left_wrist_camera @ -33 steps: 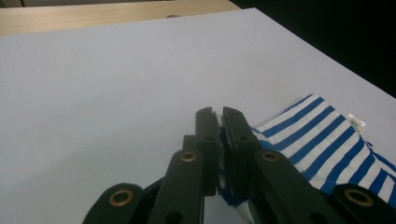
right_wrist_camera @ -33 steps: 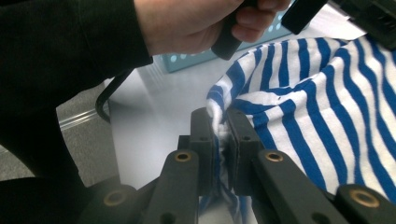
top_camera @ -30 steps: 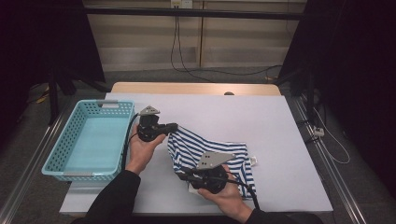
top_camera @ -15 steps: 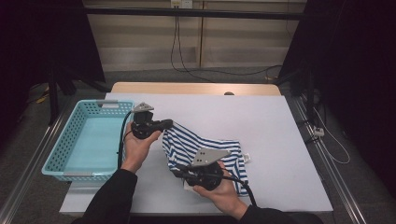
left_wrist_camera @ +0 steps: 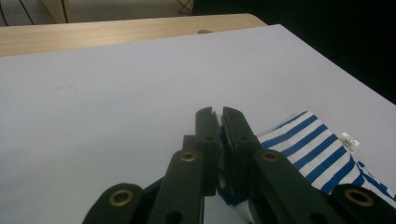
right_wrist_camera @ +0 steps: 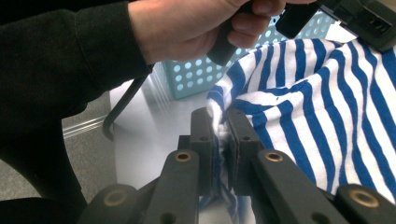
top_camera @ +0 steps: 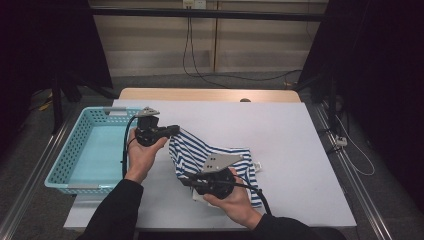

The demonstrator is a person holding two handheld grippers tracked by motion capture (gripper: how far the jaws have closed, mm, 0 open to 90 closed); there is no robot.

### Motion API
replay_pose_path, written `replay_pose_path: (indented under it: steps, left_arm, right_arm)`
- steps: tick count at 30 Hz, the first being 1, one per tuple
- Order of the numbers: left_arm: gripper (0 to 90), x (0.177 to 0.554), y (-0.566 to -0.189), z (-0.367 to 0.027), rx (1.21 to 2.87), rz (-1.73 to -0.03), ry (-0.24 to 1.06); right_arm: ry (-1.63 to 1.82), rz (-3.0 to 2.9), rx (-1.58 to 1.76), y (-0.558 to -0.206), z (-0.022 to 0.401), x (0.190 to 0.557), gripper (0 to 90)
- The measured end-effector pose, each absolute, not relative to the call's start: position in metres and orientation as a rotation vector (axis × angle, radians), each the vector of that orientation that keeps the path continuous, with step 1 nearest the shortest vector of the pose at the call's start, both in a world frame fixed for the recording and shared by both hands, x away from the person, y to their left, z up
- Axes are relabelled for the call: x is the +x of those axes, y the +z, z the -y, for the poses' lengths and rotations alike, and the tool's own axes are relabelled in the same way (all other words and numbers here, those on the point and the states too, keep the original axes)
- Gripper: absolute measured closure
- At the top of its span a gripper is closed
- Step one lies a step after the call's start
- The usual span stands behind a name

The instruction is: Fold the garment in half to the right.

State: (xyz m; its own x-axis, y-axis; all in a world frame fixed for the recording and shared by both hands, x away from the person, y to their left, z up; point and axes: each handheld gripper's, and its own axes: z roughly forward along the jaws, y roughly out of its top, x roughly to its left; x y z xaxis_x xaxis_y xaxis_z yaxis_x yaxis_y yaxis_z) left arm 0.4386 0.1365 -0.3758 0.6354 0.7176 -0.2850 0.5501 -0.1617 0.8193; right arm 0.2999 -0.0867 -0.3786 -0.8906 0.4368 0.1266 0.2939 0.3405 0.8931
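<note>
Two grippers are clamped on one striped cloth (top_camera: 215, 155) beside the basket (top_camera: 75, 165). The left gripper (top_camera: 172, 131) pinches its far edge; the right gripper (top_camera: 186, 179) pinches its near edge. The cloth should be lifted evenly off the surface (top_camera: 295, 150), kept tight.

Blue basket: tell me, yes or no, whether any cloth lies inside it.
No. The basket holds nothing, and the striped cloth lies on the table beside it.

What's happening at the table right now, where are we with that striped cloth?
A person holds a gripper in each hand. The left gripper is shut on the blue and white striped garment at its far edge. The right gripper is shut on its near edge. The garment is partly lifted off the white table, beside the light blue basket.
</note>
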Motion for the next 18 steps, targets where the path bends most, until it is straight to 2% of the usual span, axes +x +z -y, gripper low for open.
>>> replay_pose_path:
  steps: [8, 18]
  left_arm:
    - [85.9, 0.439, -0.371, -0.146, 1.813, -1.031, 0.222]
    - [85.9, 0.439, -0.379, -0.134, 1.831, -1.006, 0.199]
  right_arm:
    - [1.627, -2.438, 0.651, -0.371, 0.079, 0.303, 83.6]
    - [1.606, -2.464, 0.673, -0.384, 0.082, 0.3, 83.5]
